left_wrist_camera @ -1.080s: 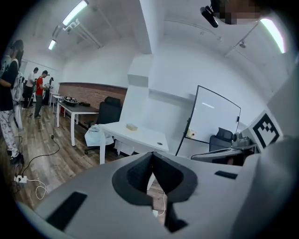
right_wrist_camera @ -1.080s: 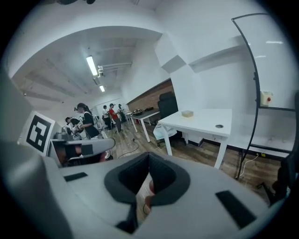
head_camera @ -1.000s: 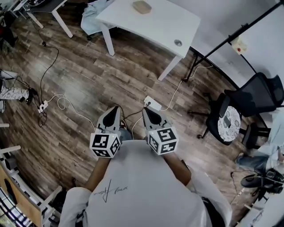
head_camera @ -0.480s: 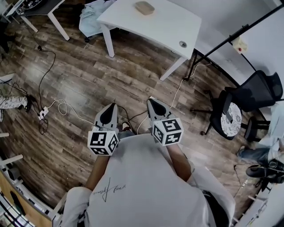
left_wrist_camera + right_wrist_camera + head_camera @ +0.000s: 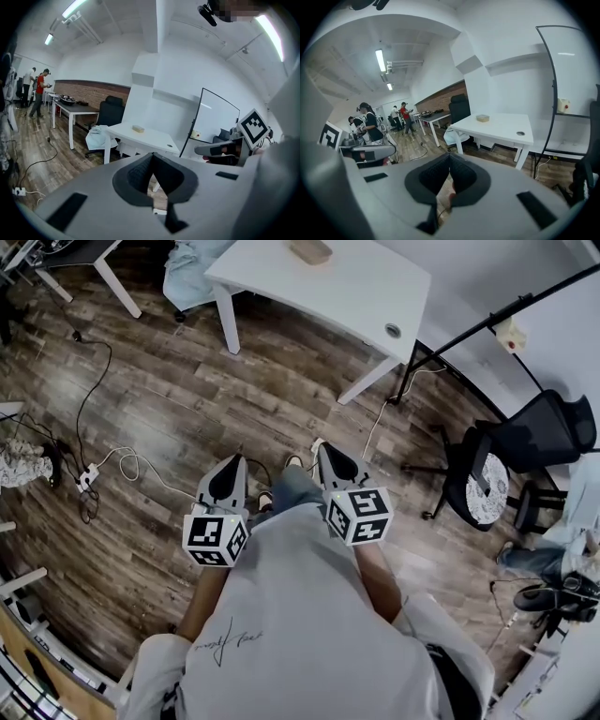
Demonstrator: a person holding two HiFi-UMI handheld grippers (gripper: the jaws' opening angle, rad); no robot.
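Left gripper [image 5: 232, 467]: fingers shut tip to tip, nothing between them, held at waist height over the wood floor [image 5: 169, 399]. Right gripper [image 5: 330, 454]: likewise, fingers closed and empty. Tan block [image 5: 310, 249] lies on the white surface [image 5: 356, 296], well ahead, untouched. No handling begun, by the look of it.

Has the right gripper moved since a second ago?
Yes. In the head view the right gripper has edged forward, toward the white rectangular table; the strip of wooden floor between them is narrower.
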